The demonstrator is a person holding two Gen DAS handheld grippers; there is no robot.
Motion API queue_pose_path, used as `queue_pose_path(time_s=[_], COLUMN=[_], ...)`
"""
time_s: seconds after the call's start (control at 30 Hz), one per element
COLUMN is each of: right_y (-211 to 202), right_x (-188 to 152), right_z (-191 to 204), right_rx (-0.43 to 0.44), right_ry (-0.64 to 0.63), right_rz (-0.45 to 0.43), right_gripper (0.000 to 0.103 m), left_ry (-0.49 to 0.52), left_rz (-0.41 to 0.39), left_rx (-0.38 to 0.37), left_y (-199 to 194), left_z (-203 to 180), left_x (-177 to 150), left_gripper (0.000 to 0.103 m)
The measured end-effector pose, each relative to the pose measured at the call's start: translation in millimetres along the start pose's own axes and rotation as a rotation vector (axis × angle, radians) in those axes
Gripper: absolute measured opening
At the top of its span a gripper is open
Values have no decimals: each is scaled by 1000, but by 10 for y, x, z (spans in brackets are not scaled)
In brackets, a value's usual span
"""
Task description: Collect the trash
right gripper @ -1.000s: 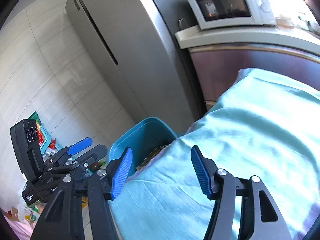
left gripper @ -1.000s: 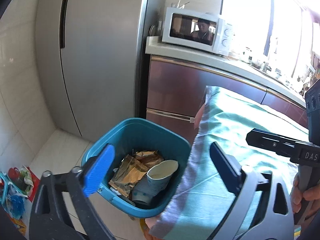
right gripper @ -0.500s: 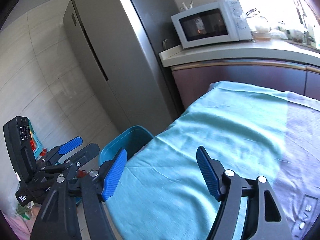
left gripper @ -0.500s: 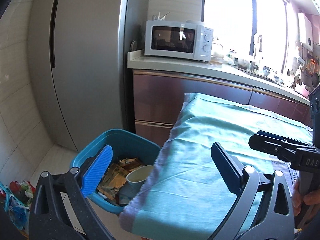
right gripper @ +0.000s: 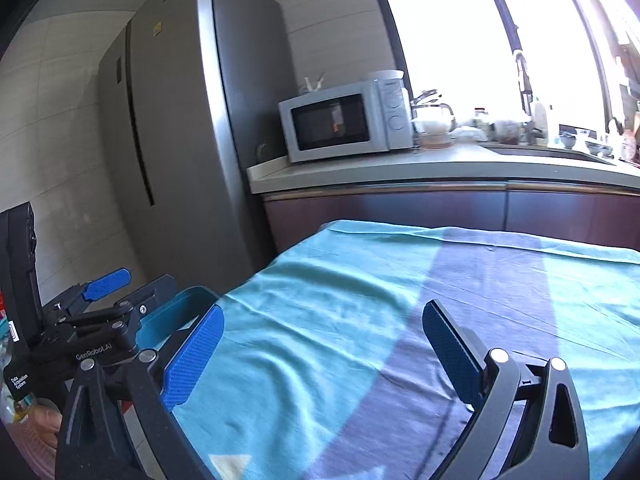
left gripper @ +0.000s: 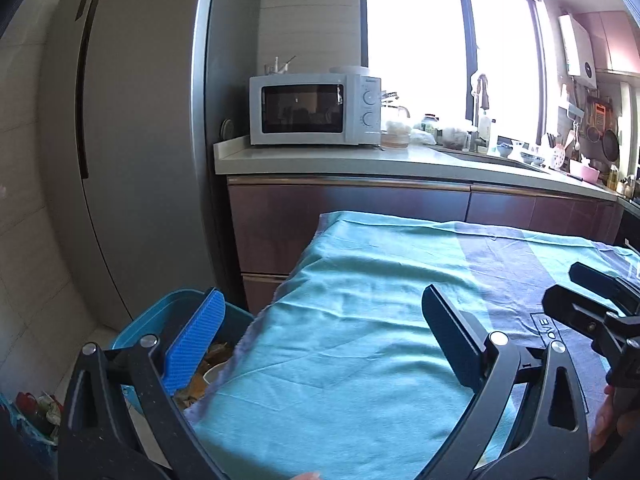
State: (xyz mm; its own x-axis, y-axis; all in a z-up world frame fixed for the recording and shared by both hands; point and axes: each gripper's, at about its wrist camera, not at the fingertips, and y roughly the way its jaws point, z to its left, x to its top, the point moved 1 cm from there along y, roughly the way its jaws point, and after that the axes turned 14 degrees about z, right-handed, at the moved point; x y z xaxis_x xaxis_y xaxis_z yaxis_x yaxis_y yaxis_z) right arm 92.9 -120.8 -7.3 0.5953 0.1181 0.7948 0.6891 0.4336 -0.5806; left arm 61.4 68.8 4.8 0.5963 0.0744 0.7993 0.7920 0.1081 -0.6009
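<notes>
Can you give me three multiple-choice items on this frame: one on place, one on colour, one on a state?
1. Where does the microwave stand?
A. on the counter beside the fridge
B. on the table
C. on the floor

2. What colour is the trash bin?
A. red
B. blue
C. white

3. What is between the fingers of the left gripper?
A. a paper cup
B. a wrapper
C. nothing, they stand apart

Key: 1 A, it sits on the counter next to the fridge. 2 B, its rim is blue at the edge of the cloth-covered table. 3 C, only the cloth shows between the pads.
</notes>
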Motion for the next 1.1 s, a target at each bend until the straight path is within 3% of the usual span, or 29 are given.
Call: queue_pose_path(time_s=[0.37, 0.53, 1.1], right_y=[-333, -419, -678], right_x=[-172, -222, -317], right_z=[-331, -351, -535], right_rx=[-71, -105, -191], right_ry=[57, 56, 74], right_rz=[-52, -69, -134], right_gripper=[96, 96, 96], left_ry=[22, 23, 67], left_rz=[65, 70, -58], left_rx=[-96, -92, -67], left_y=[162, 197, -11], left_z=[-349, -452, -697], left_x=[-54, -74, -91], left_gripper=[97, 97, 97])
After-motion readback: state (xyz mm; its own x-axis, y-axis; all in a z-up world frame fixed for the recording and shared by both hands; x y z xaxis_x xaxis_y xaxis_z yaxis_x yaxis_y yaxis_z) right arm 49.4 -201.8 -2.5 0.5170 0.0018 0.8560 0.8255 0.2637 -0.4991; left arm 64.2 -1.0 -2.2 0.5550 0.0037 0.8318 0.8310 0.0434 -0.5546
